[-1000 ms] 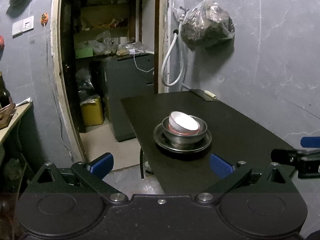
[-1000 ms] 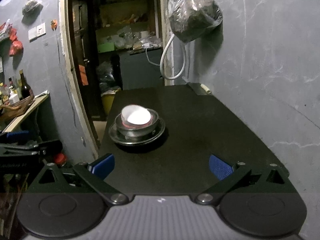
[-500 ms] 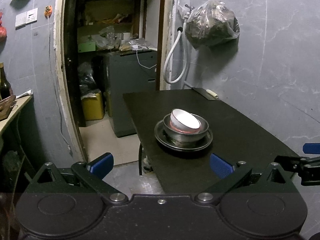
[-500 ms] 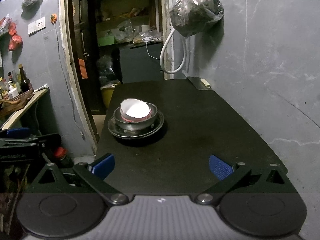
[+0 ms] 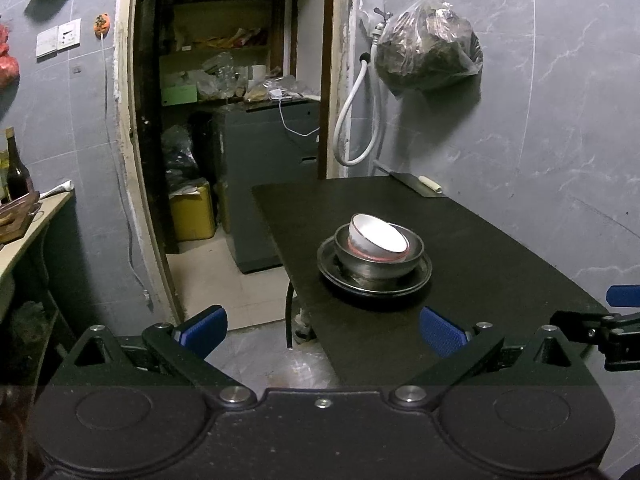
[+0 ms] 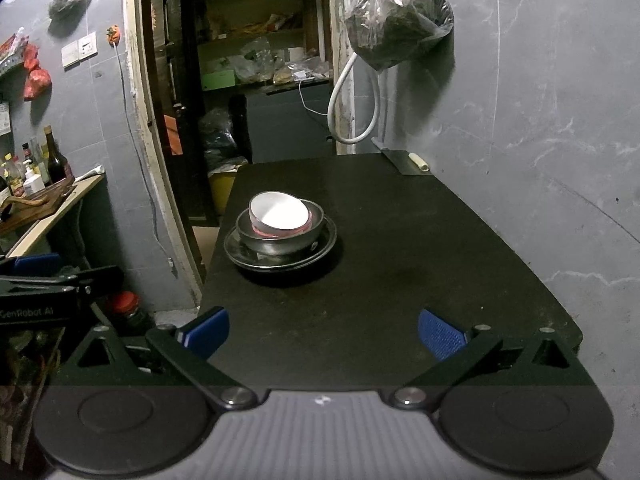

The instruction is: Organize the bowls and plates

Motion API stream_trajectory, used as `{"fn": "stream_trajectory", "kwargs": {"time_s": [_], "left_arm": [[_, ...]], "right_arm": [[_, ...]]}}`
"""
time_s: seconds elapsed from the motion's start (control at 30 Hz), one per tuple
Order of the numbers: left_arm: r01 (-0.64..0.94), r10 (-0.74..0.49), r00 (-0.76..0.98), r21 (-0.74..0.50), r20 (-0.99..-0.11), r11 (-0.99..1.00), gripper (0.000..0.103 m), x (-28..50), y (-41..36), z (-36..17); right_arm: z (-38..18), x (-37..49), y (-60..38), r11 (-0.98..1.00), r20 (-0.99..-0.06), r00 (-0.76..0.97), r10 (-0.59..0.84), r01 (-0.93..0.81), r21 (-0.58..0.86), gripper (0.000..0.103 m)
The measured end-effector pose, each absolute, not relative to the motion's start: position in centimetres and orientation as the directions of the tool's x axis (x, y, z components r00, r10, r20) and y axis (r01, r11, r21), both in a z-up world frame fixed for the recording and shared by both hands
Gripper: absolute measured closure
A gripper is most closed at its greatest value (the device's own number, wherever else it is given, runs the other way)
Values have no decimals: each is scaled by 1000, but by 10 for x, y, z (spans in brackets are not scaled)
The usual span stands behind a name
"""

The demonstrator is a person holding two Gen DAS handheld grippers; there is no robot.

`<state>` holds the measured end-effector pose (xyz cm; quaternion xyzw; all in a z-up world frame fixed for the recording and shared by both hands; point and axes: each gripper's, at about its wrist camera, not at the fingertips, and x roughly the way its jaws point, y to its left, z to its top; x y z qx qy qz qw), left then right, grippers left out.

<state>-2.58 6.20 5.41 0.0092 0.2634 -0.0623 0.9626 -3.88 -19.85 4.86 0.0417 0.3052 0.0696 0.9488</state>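
Observation:
A white bowl lies tilted inside a steel bowl, which stands on a steel plate on the black table. The same stack shows in the right wrist view: white bowl, steel bowl, plate. My left gripper is open and empty, held back off the table's near left corner. My right gripper is open and empty over the table's near edge, well short of the stack.
A grey wall runs along the table's right side, with a hanging bag and a white hose. A doorway with cluttered shelves opens behind. A counter with bottles stands at the left.
Both grippers have drawn back and risen slightly from the table; the stack looks a little farther away. The bowls and plate have not moved.

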Motion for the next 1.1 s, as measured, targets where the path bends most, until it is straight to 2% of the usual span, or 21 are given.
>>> {"fn": "stream_trajectory", "kwargs": {"time_s": [1.1], "left_arm": [[122,-112,848,-14,-518,992,1,-22,64,52]], "right_arm": [[47,-34,-197,987,-586,795,159,-107,123,0]]}}
